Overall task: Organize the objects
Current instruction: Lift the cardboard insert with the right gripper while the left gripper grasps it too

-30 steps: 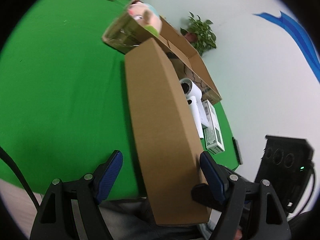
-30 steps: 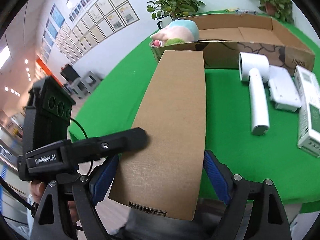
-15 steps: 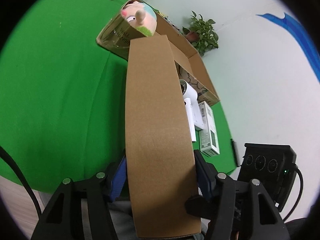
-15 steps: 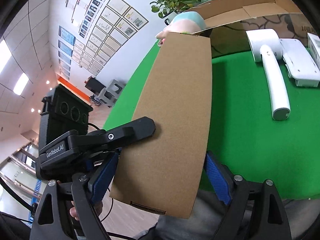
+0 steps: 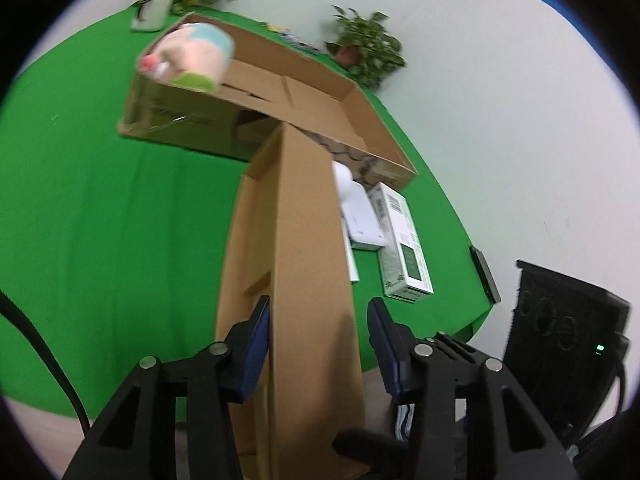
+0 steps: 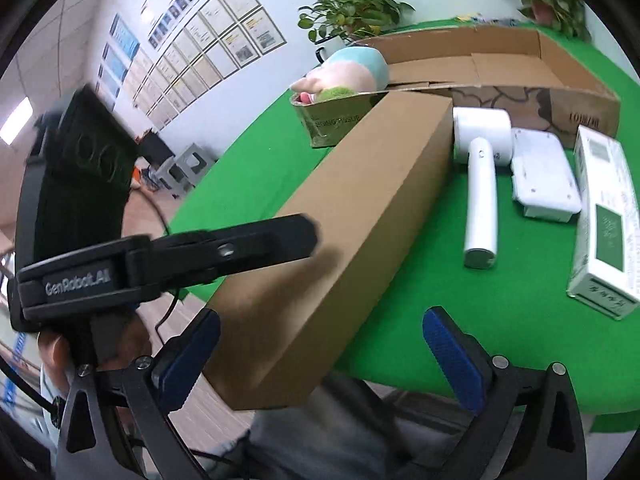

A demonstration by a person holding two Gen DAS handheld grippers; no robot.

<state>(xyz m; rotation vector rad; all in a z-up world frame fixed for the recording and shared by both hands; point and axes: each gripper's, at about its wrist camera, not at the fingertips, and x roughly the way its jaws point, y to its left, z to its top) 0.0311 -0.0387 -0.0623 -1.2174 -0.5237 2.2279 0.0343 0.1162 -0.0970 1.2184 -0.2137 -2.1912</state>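
A long brown cardboard box (image 5: 304,264) (image 6: 352,216) is held tilted over the near edge of the green table, one end toward the big open carton (image 5: 304,92) (image 6: 480,68). My left gripper (image 5: 318,348) is shut on the long box across its width. My right gripper (image 6: 320,344) is open, its blue pads either side of the box's near end, the right pad well clear of it. A pink and blue plush toy (image 5: 192,56) (image 6: 348,72) sits in the carton's left end.
On the green table (image 5: 100,200) (image 6: 500,312) to the right lie a white hair dryer (image 6: 480,184), a white flat case (image 6: 544,176) and a white and green carton (image 5: 404,240) (image 6: 604,224). Potted plants (image 5: 368,48) stand behind.
The long box has rolled from flat face up onto its narrow side. My left gripper closed on it between one second and half a second ago. The right gripper stays open.
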